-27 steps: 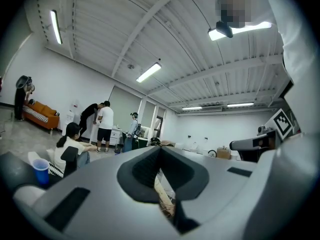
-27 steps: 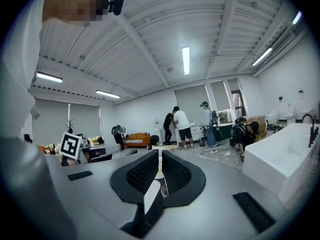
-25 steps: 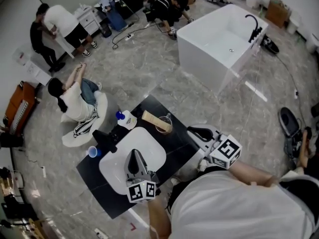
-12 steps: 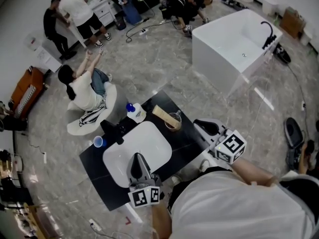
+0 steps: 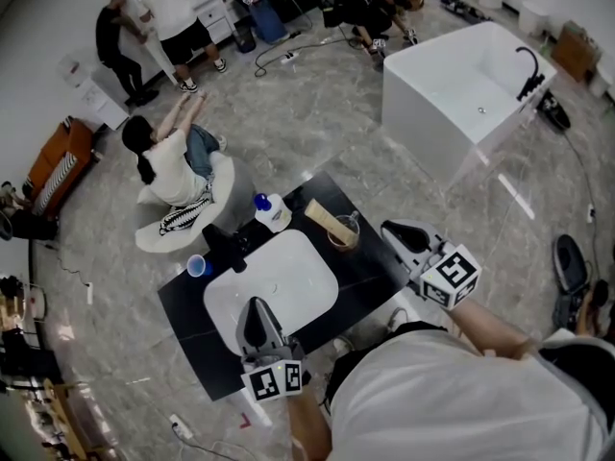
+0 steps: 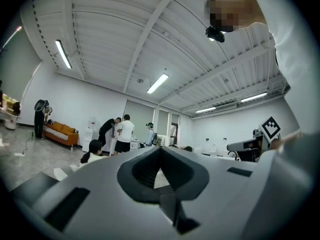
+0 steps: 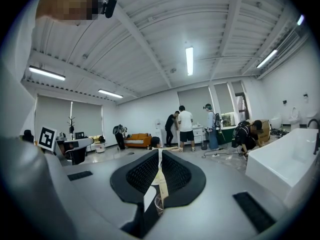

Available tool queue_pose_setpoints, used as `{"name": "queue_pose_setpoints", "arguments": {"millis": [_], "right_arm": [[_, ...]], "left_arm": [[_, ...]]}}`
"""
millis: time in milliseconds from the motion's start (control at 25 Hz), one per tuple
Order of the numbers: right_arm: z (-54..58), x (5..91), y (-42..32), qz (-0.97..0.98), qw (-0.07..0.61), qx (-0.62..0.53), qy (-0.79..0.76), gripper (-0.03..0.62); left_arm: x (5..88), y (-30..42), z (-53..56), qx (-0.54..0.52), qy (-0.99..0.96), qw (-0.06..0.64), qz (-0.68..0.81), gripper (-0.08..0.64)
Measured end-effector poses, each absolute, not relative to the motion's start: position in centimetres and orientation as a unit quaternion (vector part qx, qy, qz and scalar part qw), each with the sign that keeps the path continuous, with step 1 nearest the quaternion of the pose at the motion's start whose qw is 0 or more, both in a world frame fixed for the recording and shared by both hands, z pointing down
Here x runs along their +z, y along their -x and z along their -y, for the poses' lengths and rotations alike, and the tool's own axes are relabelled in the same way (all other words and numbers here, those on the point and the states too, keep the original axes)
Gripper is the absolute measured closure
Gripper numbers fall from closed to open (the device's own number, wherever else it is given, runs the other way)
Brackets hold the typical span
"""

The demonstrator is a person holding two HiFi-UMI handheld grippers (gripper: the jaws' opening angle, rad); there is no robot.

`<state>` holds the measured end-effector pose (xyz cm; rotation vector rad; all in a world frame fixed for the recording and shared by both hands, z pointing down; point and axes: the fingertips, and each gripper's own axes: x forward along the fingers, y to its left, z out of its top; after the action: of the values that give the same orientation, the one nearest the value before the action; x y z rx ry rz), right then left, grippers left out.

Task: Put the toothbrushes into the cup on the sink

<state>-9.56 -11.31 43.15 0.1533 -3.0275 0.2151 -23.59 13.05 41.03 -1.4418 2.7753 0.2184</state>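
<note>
White bathtub (image 5: pixel 452 84) stands far right on the marble floor, well apart from my workspace. The black desk (image 5: pixel 187 315) is below me with a white sink (image 5: pixel 274 281) set in its middle. A black faucet (image 5: pixel 226 248) sits at the sink's far rim.

My left gripper (image 5: pixel 254 305) hangs over the near rim of the sink, pointing across the basin. It's clenched with nothing in it; its own view shows the jaws together.

My right gripper (image 5: pixel 391 228) is off the desk's right side, aimed at the cup and apart from it. Its jaws are drawn together too, nothing grasped, only a thin slit between them. The cup and a tan strip show through that slit.

A white bottle (image 5: pixel 274 214) with a blue cap stands at the desk's far edge. Just right of it is a tan oblong thing (image 5: pixel 323 216), touching the clear cup (image 5: pixel 344 235) by the sink's far right corner. It's too small to tell if it holds the toothbrushes, and I can't pick them out elsewhere. A small blue cup (image 5: pixel 197 266) sits left of the faucet.
</note>
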Motion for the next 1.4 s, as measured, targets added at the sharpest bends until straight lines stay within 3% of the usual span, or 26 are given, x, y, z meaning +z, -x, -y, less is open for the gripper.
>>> {"name": "queue_pose_setpoints", "arguments": {"millis": [1400], "right_arm": [[10.4, 42.8, 8.2, 0.992, 0.057, 0.055, -0.095, 0.546]], "left_arm": [[41.6, 24.3, -12.6, 0.081, 0.501, -0.005, -0.862, 0.557]]}}
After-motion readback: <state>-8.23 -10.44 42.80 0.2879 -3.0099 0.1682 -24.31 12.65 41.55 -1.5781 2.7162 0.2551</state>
